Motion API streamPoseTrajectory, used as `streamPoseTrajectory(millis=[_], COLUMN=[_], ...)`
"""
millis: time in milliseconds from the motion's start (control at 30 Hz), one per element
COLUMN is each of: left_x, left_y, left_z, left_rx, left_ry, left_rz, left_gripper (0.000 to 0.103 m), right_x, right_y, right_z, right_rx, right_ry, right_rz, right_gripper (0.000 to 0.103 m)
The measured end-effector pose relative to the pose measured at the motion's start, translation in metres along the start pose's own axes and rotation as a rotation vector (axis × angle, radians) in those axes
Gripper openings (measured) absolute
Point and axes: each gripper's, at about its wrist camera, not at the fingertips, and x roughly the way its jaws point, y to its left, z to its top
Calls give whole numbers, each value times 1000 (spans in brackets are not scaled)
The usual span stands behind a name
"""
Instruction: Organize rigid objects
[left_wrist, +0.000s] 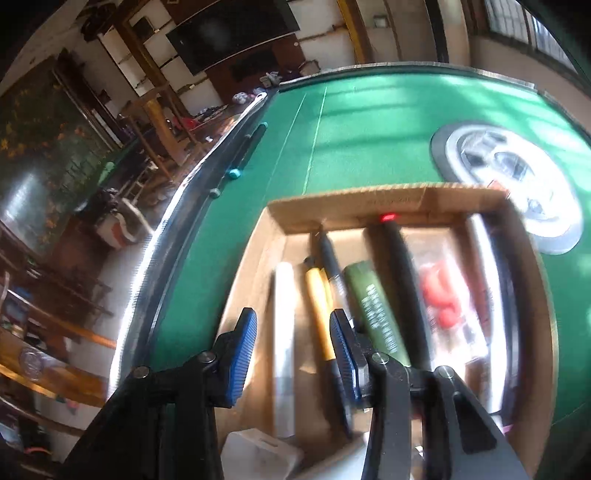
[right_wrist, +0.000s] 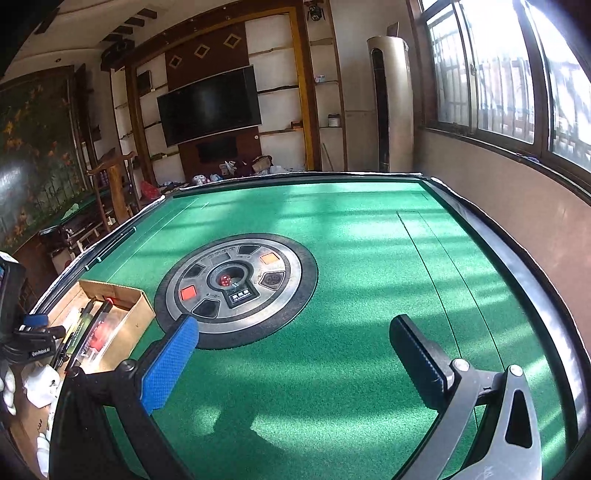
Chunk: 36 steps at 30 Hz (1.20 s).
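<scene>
The left wrist camera looks steeply down, close over the cardboard box (left_wrist: 388, 206) at the green table (left_wrist: 369, 122) edge. The right wrist camera sits farther back, looking across the table toward the television (right_wrist: 208, 105). Both catch the box and round centre panel (right_wrist: 236, 284).

Table (right_wrist: 351, 258): it carries the cardboard box (right_wrist: 138, 308) at its left edge; the round dice panel (right_wrist: 236, 284) sits in the centre, right of the box
Box: pens and markers (left_wrist: 325, 295) lie side by side inside it
Television (right_wrist: 208, 105): on the wall behind the table
</scene>
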Motion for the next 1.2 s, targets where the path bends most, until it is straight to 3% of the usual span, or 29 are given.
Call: streamPoseTrajectory(millis=[200,267,333,433,533,633,700,833,933,1000,1100,1200], left_x=[8,17,13,-2,-10,3,17,2,-33,-64,-109,-142], left_y=[0,-4,-8,-4,1,3,-1,2,16,32,50,64], left_z=[17,13,9,5,12,15,12,8,2,-9,-31,-56], left_rx=[-120,-142,-138,-177,-177,-195,-211,-244,-264,-297,-331,-365], left_ry=[55,105,96,95,44,76,122,101,-11,-107,-240,-324], left_rz=[-296,-354,-366,-547,-472,-389,-422,-487,-400,-334,-235,-164], left_gripper=[44,44,44,44,45,45,45,46,49,66,76,88], right_x=[7,8,8,9,11,11,12,11,12,12,12,13], right_y=[1,1,2,3,3,3,4,4,6,7,11,16], right_z=[-2,-2,-2,-3,-3,-4,-4,-5,-5,-6,-7,-8], right_rx=[-10,-13,-16,-19,-17,-20,-20,-25,-35,-45,-68,-99], right_ry=[28,30,30,39,49,42,42,47,48,50,44,33], right_rz=[-9,-9,-7,-2,1,-2,-2,-3,-5,-6,-12,-24], right_gripper=[103,103,103,103,103,103,103,103,103,103,103,103])
